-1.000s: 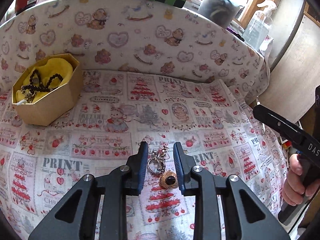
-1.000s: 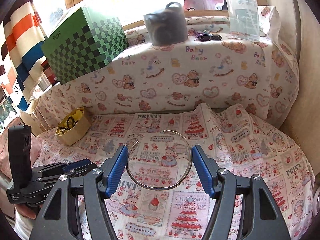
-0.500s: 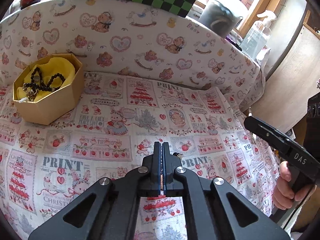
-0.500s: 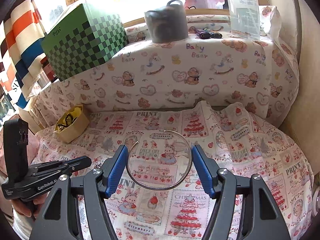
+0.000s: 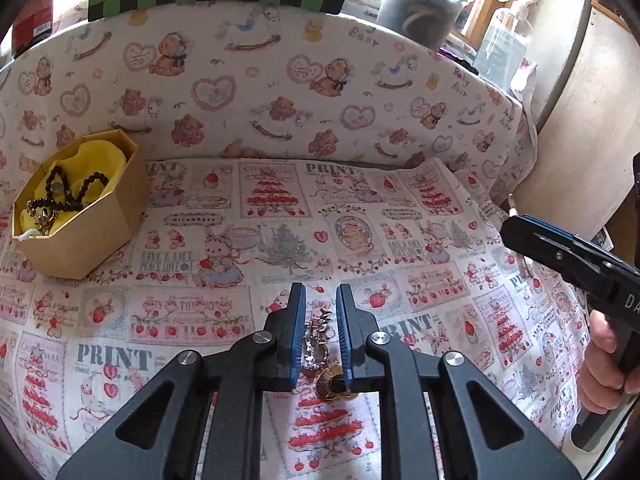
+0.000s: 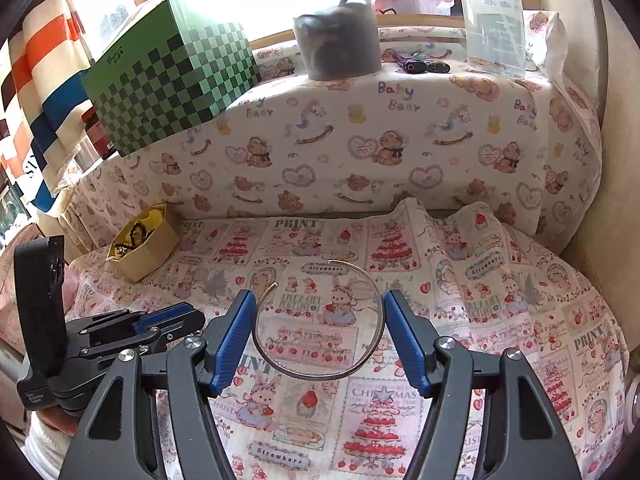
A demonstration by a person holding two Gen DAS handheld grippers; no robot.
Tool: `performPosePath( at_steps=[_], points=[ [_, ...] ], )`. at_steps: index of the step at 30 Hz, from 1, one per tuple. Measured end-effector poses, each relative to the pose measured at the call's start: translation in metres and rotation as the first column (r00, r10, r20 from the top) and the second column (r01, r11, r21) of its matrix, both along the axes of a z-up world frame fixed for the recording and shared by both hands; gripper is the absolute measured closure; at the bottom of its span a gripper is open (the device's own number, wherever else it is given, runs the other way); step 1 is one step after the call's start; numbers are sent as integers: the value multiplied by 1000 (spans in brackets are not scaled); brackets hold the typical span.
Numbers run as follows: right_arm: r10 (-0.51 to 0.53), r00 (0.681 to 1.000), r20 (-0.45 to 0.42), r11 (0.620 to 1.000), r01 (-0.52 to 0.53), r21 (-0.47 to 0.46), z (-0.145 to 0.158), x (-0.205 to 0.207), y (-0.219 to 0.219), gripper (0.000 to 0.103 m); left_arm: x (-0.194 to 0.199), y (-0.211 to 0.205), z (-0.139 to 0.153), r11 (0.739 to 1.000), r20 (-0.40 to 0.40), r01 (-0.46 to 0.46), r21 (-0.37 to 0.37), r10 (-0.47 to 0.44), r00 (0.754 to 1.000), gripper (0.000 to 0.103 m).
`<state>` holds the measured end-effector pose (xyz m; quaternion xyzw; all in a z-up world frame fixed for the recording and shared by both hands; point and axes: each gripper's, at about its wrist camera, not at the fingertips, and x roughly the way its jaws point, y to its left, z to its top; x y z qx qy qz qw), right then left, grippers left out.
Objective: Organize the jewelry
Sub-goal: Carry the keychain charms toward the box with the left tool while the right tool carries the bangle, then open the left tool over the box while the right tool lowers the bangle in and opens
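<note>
My left gripper (image 5: 320, 300) is narrowly open around a silver charm piece (image 5: 315, 344) lying on the printed cloth, with a gold and black brooch (image 5: 334, 382) just behind it by the right finger. My right gripper (image 6: 316, 320) is open around a thin silver cuff bangle (image 6: 320, 320) that lies flat on the cloth; the pads do not touch it. A tan octagonal box (image 5: 86, 236) with yellow lining holds black bead strands at the left; it also shows in the right wrist view (image 6: 146, 254).
A padded ledge covered in bear-print cloth (image 6: 360, 140) runs along the back. On it stand a green checked box (image 6: 172, 76), a grey pot (image 6: 340, 48) and a clear bottle (image 6: 494, 20). A beige wall (image 5: 592, 128) closes the right side.
My left gripper's jaws were shut half a second ago and now stand slightly apart around the silver charm piece. The right gripper and the bangle have stayed in place.
</note>
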<state>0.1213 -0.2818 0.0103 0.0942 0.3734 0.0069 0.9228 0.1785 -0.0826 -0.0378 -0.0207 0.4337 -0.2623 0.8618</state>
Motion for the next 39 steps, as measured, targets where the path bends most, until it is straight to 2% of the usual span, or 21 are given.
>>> performPosePath(
  at_steps=[6, 9, 13, 21, 25, 31, 35, 39],
  points=[
    [4, 1000, -2, 1000, -4, 1, 0, 1, -1, 35, 7, -1, -10, 998, -83, 40, -42, -43, 996, 90],
    [-1, 1000, -6, 1000, 1, 1, 0, 1, -1, 35, 6, -3, -10, 999, -74, 32, -25, -34, 997, 90],
    [-1, 1000, -7, 1000, 1, 1, 0, 1, -2, 35, 6, -1, -9, 1000, -57, -4, -20, 3, 998, 95],
    [-6, 1000, 9, 1000, 6, 7, 2, -1, -3, 35, 1, 31, 20, 986, 22, -58, -159, 62, 998, 96],
    [2, 999, 52, 1000, -3, 29, 8, -7, -4, 35, -7, 50, 40, 971, 61, -51, -235, 67, 996, 96],
    [26, 990, 140, 998, -34, 58, 19, -16, -2, 35, -18, 76, 62, 951, 108, -55, -304, 91, 990, 96],
    [43, 980, 194, 994, -61, 88, 24, -21, 0, 35, -21, 100, 75, 909, 144, -38, -415, 107, 984, 96],
    [50, 970, 239, 988, -82, 128, 27, -25, -2, 35, -20, 128, 86, 872, 160, -69, -485, 166, 973, 96]
  ],
)
